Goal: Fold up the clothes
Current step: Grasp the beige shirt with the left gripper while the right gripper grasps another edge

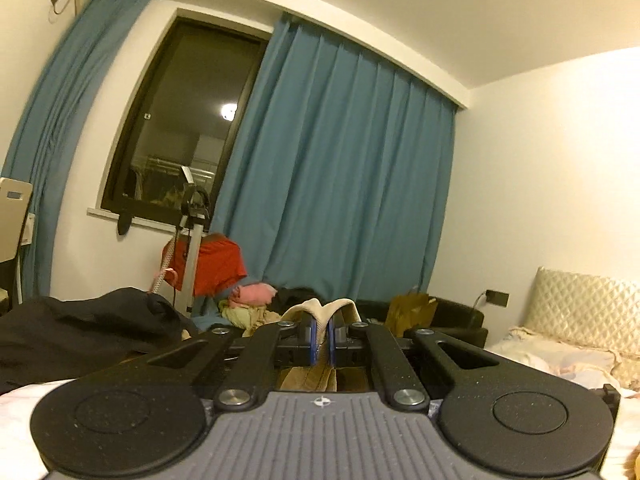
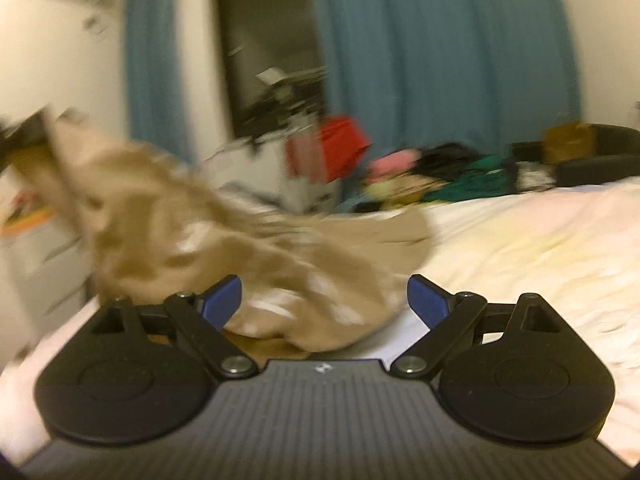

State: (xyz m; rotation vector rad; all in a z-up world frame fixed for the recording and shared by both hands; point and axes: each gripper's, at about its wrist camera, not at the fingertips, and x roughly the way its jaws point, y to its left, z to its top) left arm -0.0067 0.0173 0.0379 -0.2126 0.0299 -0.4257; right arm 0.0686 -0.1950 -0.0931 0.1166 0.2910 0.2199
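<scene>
The left gripper [image 1: 320,338] is clamped on a fold of the tan garment [image 1: 325,310]; its blue pads are pressed together with the cloth bunched up between them and more of it hanging below. The right gripper [image 2: 324,300] has its jaws wide apart and holds nothing. In the right wrist view the garment [image 2: 224,240] is blurred; it seems to trail from the upper left down to a heap on the white bed [image 2: 520,240], just beyond the open fingers. Far across the bed lies a pile of clothes [image 2: 432,176], with a red cloth [image 2: 340,144] to its left, blue curtains [image 1: 340,168] behind and a dark window [image 1: 180,120].
</scene>
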